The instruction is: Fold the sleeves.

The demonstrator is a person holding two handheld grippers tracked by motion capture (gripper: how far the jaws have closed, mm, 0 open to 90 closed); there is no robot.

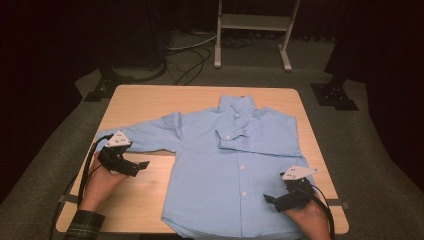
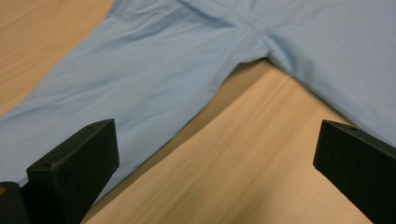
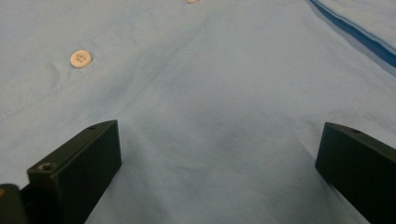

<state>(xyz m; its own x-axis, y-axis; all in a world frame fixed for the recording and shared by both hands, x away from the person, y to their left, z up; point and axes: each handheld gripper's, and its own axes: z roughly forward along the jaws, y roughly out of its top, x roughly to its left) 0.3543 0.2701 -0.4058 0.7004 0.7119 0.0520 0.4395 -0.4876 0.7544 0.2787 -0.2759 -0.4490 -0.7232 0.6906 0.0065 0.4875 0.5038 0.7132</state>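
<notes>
Nearest the person's edge of the wooden desk (image 1: 135, 200), the right tool (image 1: 272, 200) hangs over the lower front of the light blue shirt (image 1: 235, 165), close to its hem and on the person's right of the button line; its jaws are spread wide with nothing between them, and in the right gripper view they frame plain blue cloth (image 3: 215, 116) with a white button (image 3: 81, 59) lying ahead and to the left. The hand (image 1: 307, 217) holding it comes in from the bottom edge, a cable looping beside it. A little farther in, on the other side, the left tool (image 1: 144, 165) sits over bare wood just beside the shirt's side seam, its jaws likewise spread and gripping nothing; the left gripper view shows the outstretched sleeve (image 2: 107, 93) running across the upper left and the body of the shirt at the right, with a wedge of desk (image 2: 243, 158) between them under the armpit. The left hand (image 1: 102, 182) shows a plaid cuff at the bottom. The shirt lies flat, front up and buttoned, collar (image 1: 237, 105) toward the far edge; one sleeve (image 1: 145, 135) stretches out toward the left tool, while the other sleeve (image 1: 245, 132) is folded across the chest. Beyond the desk, a white metal frame (image 1: 252, 30) stands on the grey floor among dark cables.
</notes>
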